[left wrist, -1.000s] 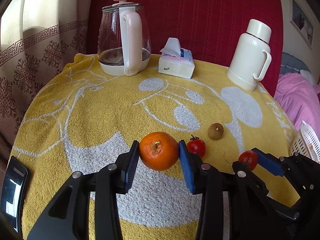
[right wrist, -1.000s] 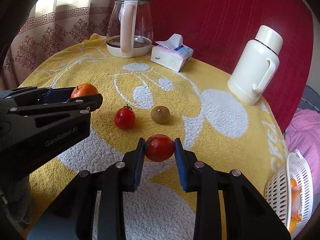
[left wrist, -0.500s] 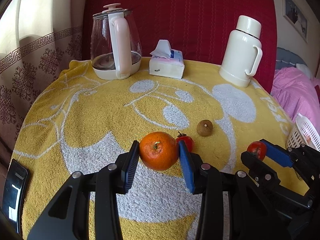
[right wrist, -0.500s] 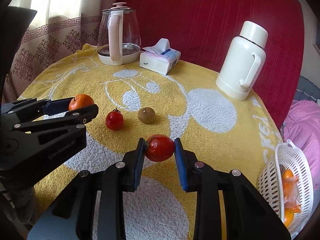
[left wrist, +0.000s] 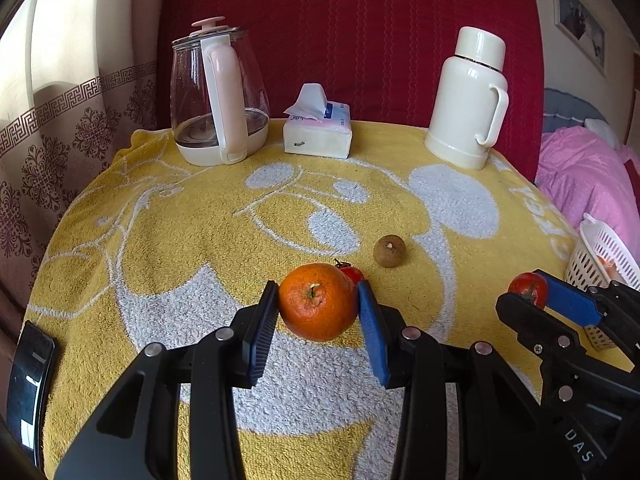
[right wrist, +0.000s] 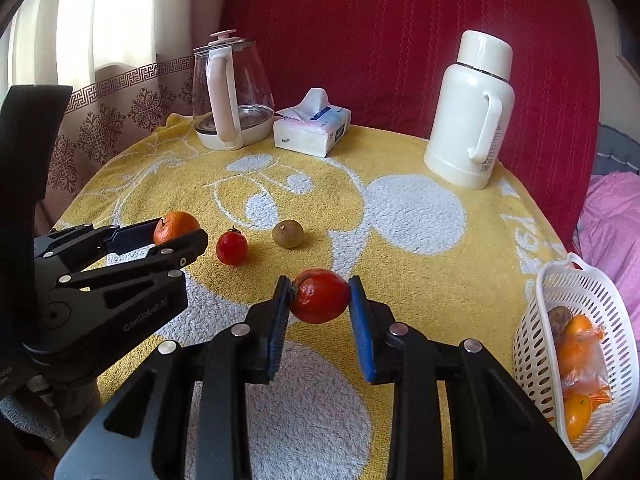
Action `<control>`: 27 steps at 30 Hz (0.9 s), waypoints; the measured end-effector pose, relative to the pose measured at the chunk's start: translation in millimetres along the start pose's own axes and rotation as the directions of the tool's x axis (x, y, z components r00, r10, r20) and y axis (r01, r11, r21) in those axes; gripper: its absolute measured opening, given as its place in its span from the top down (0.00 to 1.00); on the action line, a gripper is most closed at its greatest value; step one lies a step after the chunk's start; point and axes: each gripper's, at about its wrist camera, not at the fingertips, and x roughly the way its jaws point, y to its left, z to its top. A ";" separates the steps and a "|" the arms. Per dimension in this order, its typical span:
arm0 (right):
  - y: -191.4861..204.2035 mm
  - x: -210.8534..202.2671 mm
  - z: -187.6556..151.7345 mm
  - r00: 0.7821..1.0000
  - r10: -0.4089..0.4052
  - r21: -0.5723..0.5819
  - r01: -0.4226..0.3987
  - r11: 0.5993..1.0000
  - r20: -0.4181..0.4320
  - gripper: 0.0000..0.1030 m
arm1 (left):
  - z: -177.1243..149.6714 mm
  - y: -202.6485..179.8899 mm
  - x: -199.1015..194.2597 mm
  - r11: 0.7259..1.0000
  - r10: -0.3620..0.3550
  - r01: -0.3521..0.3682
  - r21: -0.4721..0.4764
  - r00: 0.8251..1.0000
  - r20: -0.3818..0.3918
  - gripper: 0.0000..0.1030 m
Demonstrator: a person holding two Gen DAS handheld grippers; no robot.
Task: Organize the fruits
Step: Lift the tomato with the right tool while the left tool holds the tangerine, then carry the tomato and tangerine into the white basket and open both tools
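My left gripper [left wrist: 318, 304] is shut on an orange [left wrist: 316, 301] and holds it above the yellow towel; it also shows in the right wrist view [right wrist: 176, 232]. My right gripper [right wrist: 319, 298] is shut on a red tomato [right wrist: 320, 295], lifted off the towel; it shows at the right of the left wrist view [left wrist: 528, 288]. A small red tomato [right wrist: 231, 247] and a brown round fruit [right wrist: 287, 233] lie on the towel between the grippers. A white basket [right wrist: 580, 344] with oranges stands at the right edge.
A glass kettle [left wrist: 218, 100], a tissue pack [left wrist: 318, 132] and a white thermos [left wrist: 468, 100] stand at the back of the towel-covered table [left wrist: 160, 220]. A dark phone [left wrist: 28, 384] lies at the left edge. A pink bed [left wrist: 592, 184] is to the right.
Both grippers have lifted and drawn back with their fruits. The right gripper has moved toward the basket, which now shows more fully.
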 end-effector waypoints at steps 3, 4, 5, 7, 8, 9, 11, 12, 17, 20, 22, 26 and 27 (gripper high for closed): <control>-8.6 -7.1 0.1 1.000 0.019 0.034 -0.020 0.999 0.012 0.70 | -1.5 -4.2 -0.9 1.000 -0.005 0.005 0.012 1.000 0.001 0.61; -11.5 -9.7 0.1 1.000 0.024 0.046 -0.025 0.999 0.017 0.70 | -1.9 -5.5 -1.2 1.000 -0.008 0.008 0.015 1.000 0.000 0.61; -14.2 -12.1 -0.2 0.999 0.028 0.055 -0.029 0.998 0.022 0.70 | -2.3 -6.9 -1.4 1.000 -0.010 0.010 0.018 1.000 -0.001 0.61; -19.1 -16.8 -0.6 0.999 0.032 0.070 -0.034 0.997 0.030 0.71 | -3.3 -9.3 -1.7 1.000 -0.014 0.014 0.024 1.000 -0.001 0.61; -21.1 -19.1 -1.0 0.999 0.032 0.076 -0.034 0.997 0.033 0.71 | -3.6 -10.5 -1.6 1.000 -0.015 0.015 0.026 1.000 -0.002 0.61; -23.2 -21.3 -1.6 0.999 0.034 0.082 -0.037 0.996 0.036 0.71 | -4.0 -11.6 -1.8 0.999 -0.017 0.017 0.029 1.000 -0.002 0.61; -28.1 -26.1 -2.8 0.998 0.038 0.097 -0.041 0.994 0.041 0.71 | -4.8 -13.4 -2.2 0.999 -0.019 0.019 0.034 1.000 -0.002 0.61; -30.6 -28.4 -3.3 0.998 0.039 0.105 -0.043 0.994 0.043 0.71 | -5.2 -14.3 -2.3 0.999 -0.021 0.021 0.035 1.000 -0.002 0.61; -44.6 -42.4 -5.4 0.998 0.034 0.142 -0.042 0.989 0.061 0.71 | -7.4 -18.9 -3.0 0.999 -0.029 0.029 0.046 1.000 -0.004 0.61; -56.9 -52.4 -5.8 0.997 0.017 0.168 -0.029 0.985 0.074 0.71 | -7.7 -20.8 -3.2 0.998 -0.033 0.033 0.050 0.999 -0.005 0.61; -66.9 -59.3 -7.1 0.997 -0.004 0.185 -0.011 0.983 0.081 0.71 | -8.2 -21.8 -3.3 0.998 -0.035 0.035 0.052 0.999 -0.005 0.61; -94.7 -72.4 -13.0 0.995 -0.054 0.234 0.033 0.972 0.086 0.71 | -9.4 -24.0 -3.5 0.998 -0.036 0.037 0.056 0.999 -0.007 0.61; -103.0 -75.4 -15.3 0.994 -0.067 0.252 0.044 0.967 0.084 0.71 | -9.7 -24.9 -3.4 0.998 -0.037 0.038 0.058 0.999 -0.008 0.61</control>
